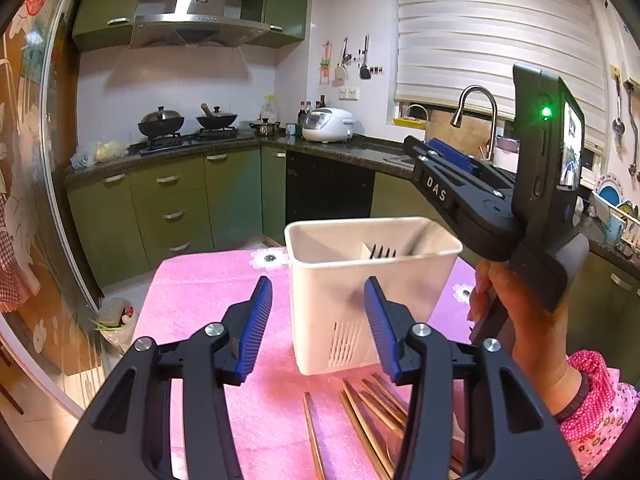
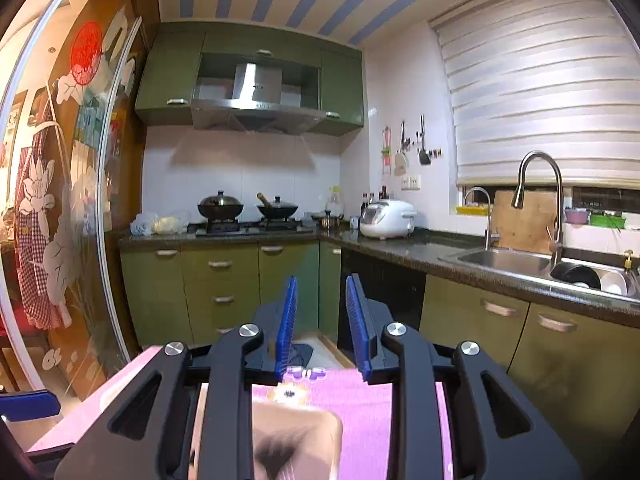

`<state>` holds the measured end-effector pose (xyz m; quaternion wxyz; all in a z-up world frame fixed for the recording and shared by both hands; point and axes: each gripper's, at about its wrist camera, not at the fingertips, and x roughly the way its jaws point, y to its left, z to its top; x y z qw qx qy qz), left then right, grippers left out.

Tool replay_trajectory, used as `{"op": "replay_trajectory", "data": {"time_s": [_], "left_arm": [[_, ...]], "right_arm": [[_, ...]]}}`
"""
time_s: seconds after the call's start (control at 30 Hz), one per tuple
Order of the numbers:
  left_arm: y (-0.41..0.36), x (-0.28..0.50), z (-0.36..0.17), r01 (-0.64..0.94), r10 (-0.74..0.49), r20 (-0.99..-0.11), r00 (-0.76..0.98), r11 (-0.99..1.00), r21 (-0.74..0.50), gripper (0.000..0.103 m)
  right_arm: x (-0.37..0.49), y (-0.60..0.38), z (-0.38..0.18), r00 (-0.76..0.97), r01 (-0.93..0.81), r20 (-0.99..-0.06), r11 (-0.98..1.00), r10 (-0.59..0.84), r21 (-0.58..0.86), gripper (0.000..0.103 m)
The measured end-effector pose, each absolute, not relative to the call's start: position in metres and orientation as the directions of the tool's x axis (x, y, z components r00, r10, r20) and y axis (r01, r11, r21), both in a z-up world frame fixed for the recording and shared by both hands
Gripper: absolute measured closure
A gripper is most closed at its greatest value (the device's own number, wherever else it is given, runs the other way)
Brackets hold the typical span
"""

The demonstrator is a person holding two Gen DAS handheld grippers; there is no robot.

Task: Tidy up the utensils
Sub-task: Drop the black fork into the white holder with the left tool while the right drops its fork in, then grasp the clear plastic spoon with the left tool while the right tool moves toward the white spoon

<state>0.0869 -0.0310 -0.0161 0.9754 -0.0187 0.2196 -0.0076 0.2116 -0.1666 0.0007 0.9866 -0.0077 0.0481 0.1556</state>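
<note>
The black right tongs (image 2: 320, 322) with blue ribbed pads (image 2: 287, 324) stand parted and empty above the pink cloth-covered table (image 2: 360, 412). Below them sits a blurred, pale rounded container (image 2: 298, 436), possibly holding dark utensil tips.

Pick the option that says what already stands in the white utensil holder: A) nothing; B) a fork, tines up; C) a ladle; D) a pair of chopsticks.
B: dark fork tines poke up just above a divider inside the white utensil holder, while the gold utensils lie on the pink cloth in front of it.
</note>
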Motion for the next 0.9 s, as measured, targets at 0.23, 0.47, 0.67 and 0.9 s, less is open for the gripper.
{"op": "replay_trajectory", "data": {"time_s": [0.23, 0.47, 0.67, 0.9], "left_arm": [[-0.032, 0.086, -0.024, 0.018, -0.034, -0.452, 0.892, 0.999, -0.040, 0.056], [-0.034, 0.078, -0.039, 0.023, -0.042, -0.510, 0.859, 0.999, -0.044, 0.044], [-0.037, 0.063, -0.075, 0.025, -0.014, -0.640, 0.768, 1.000, 0.009, 0.034], [-0.038, 0.057, -0.111, 0.013, 0.005, -0.747, 0.664, 1.000, 0.017, 0.038]], "right_arm": [[0.175, -0.183, -0.007, 0.936, -0.336, -0.110, 0.942, 0.334, 0.002, 0.058], [0.108, -0.217, -0.019, 0.905, -0.382, -0.197, 0.924, 0.376, 0.005, 0.032], [0.059, -0.252, -0.046, 0.875, -0.376, -0.326, 0.926, 0.359, 0.011, 0.017], [0.035, -0.275, -0.081, 0.834, -0.373, -0.432, 0.928, 0.343, 0.016, 0.017]]}}
